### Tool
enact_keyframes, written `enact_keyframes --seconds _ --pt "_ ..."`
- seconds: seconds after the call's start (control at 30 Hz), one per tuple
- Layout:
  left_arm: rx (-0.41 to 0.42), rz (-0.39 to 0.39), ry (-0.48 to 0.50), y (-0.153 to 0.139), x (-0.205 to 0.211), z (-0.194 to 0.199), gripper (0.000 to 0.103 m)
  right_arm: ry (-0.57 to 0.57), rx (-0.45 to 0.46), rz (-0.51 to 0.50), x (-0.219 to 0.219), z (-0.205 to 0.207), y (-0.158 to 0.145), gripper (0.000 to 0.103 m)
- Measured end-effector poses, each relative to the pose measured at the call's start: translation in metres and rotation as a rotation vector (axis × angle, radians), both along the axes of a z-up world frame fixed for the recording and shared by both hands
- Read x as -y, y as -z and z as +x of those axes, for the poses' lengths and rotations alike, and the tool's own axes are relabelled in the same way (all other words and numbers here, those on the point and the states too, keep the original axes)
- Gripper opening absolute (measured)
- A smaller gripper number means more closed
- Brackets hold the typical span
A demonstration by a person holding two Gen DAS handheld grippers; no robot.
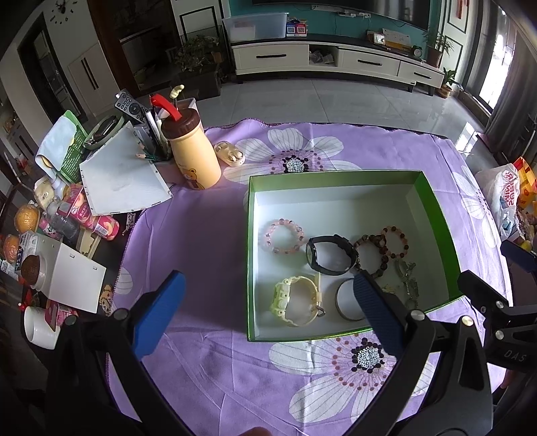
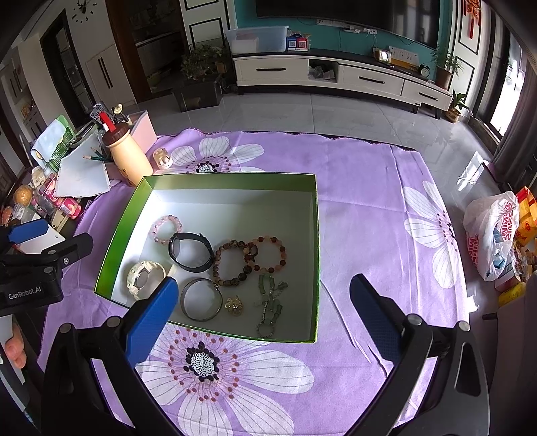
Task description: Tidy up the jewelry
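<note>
Beyond both gaping tools (image 1: 268,312) (image 2: 265,312), jewelry (image 2: 231,265) inside green box (image 2: 214,179)

Both grippers hang side by side with jaws spread wide — left gripper (image 1: 268,295), right gripper (image 2: 265,295) — each gripping nothing, blue fingers (image 2: 151,322) pointing forward.

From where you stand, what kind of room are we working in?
Most likely a home living room. A long white TV cabinet runs along the far wall under a dark screen, with potted plants on a tiled floor. The jewelry sits in a green box on a purple floral tablecloth.
</note>
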State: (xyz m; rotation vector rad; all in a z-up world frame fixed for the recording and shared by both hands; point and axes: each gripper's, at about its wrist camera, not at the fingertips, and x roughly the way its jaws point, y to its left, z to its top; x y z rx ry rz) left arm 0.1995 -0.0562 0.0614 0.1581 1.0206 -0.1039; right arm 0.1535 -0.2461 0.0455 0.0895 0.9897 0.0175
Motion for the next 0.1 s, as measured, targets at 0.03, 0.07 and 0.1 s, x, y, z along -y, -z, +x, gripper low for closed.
enact_keyframes --seconds 0.03,0.07,0.1 --pt "0.000 0.000 -0.002 0.0000 -0.0003 -0.0006 0.101 0.000 0.001 0.000 -0.0004 -0.0003 -0.0002 0.102" --pt "-0.001 0.000 -0.003 -0.0001 -0.0007 -0.0004 0.101 0.001 0.001 -0.001 -0.0003 -0.0005 -0.0006 0.102" --pt "-0.003 -0.001 -0.004 -0.0001 -0.0009 -0.0005 0.101 0.001 0.001 -0.001 -0.0003 -0.0005 -0.0006 0.102"
